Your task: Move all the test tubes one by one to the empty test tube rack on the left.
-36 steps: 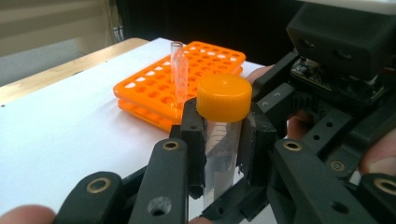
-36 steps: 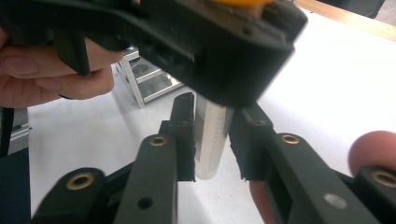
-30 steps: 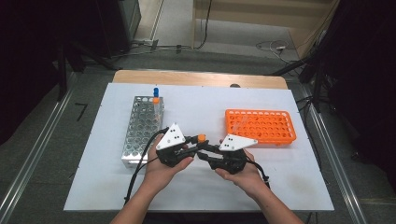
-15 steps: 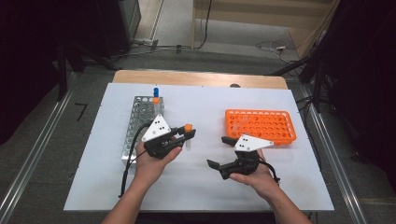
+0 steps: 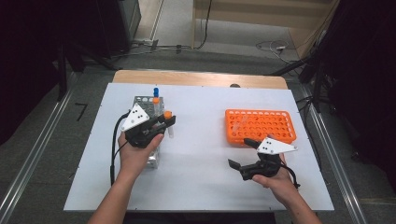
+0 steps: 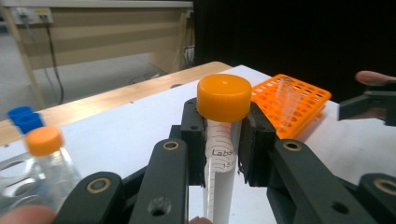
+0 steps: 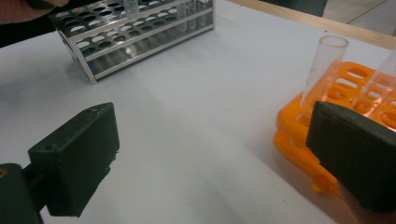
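Beside the steel wire rack (image 5: 152, 135), the left gripper (image 5: 164, 124) is clamping an upright orange-capped clear plastic tube (image 6: 223, 140); the right gripper (image 5: 239, 152), jaws just opened and empty, is idling well apart.

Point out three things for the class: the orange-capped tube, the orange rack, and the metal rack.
orange-capped tube (image 6: 224, 97), left gripper view, on its cap.
orange rack (image 5: 260, 126), high view, on its holed top.
metal rack (image 7: 140, 39), right gripper view, on its side rail.

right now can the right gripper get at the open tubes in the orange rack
Probably yes. The right gripper is open and holds nothing, and the orange rack with its open tubes stands just beyond it, with bare white table between.
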`<state>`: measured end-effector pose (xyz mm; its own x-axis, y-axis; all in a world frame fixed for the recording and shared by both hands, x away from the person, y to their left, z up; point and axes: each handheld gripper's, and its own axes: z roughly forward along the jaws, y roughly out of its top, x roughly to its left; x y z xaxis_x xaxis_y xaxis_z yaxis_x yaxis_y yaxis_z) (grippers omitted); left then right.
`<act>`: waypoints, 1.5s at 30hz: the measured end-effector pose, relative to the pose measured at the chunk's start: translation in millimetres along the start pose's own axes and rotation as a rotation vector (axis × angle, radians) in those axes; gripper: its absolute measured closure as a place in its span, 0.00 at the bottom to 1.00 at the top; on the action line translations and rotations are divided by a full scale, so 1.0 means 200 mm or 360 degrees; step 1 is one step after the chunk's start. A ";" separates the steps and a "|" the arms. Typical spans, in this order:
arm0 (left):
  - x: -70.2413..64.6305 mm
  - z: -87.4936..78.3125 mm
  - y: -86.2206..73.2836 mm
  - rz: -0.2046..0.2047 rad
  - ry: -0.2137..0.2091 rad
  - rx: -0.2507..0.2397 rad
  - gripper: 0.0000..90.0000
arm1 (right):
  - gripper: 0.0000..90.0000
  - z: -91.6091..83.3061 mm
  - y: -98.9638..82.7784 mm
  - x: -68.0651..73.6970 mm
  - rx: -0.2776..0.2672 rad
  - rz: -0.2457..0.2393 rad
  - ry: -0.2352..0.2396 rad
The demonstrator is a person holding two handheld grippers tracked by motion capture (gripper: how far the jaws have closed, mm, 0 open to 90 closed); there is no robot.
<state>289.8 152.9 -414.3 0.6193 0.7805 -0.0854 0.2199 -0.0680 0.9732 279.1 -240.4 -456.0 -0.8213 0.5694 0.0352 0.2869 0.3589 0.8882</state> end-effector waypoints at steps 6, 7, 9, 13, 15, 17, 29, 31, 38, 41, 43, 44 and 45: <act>0.08 -0.01 0.02 -0.0029 0.0071 -0.0029 0.83 | 0.01 -0.02 -0.04 -0.06 0.0007 0.0028 -0.0014; 0.09 -0.01 0.03 -0.0033 0.0082 -0.0033 0.83 | 0.01 -0.02 -0.05 -0.07 0.0011 0.0036 -0.0016; 0.11 -0.01 0.03 -0.0043 0.0111 -0.0041 0.83 | 0.01 -0.02 -0.06 -0.09 0.0014 0.0037 -0.0019; 0.16 -0.01 0.03 -0.0060 0.0163 -0.0052 0.83 | 0.01 -0.03 -0.07 -0.11 0.0000 0.0051 -0.0025; 0.19 -0.01 0.03 -0.0074 0.0185 -0.0052 0.83 | 0.01 -0.03 -0.07 -0.11 -0.0006 0.0050 -0.0027; 0.21 -0.01 0.02 -0.0086 0.0207 -0.0061 0.83 | 0.01 -0.03 -0.07 -0.11 -0.0010 0.0050 -0.0028; 0.29 0.04 0.00 -0.0140 0.0312 -0.0073 0.83 | 0.01 -0.02 -0.08 -0.11 -0.0017 0.0047 -0.0037; 0.30 0.05 0.00 -0.0142 0.0322 -0.0080 0.83 | 0.01 -0.02 -0.08 -0.11 -0.0016 0.0047 -0.0037; 0.32 0.08 -0.02 -0.0153 0.0373 -0.0074 0.83 | 0.01 -0.02 -0.08 -0.11 -0.0024 0.0047 -0.0036; 0.32 0.10 -0.03 -0.0128 0.0380 -0.0024 0.83 | 0.01 -0.03 -0.08 -0.11 -0.0024 0.0052 -0.0035; 0.32 0.11 -0.03 -0.0125 0.0393 0.0021 0.83 | 0.01 -0.02 -0.08 -0.11 -0.0024 0.0048 -0.0034; 0.32 0.12 -0.04 -0.0128 0.0399 0.0037 0.83 | 0.01 -0.02 -0.08 -0.11 -0.0023 0.0048 -0.0034; 0.32 0.12 -0.04 -0.0124 0.0405 0.0059 0.83 | 0.01 -0.02 -0.08 -0.11 -0.0023 0.0045 -0.0034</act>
<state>345.8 187.8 -432.4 0.3909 0.9151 -0.0989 0.2899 -0.0204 0.9568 290.9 -262.3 -468.4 -0.8022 0.5948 0.0511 0.3028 0.3316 0.8935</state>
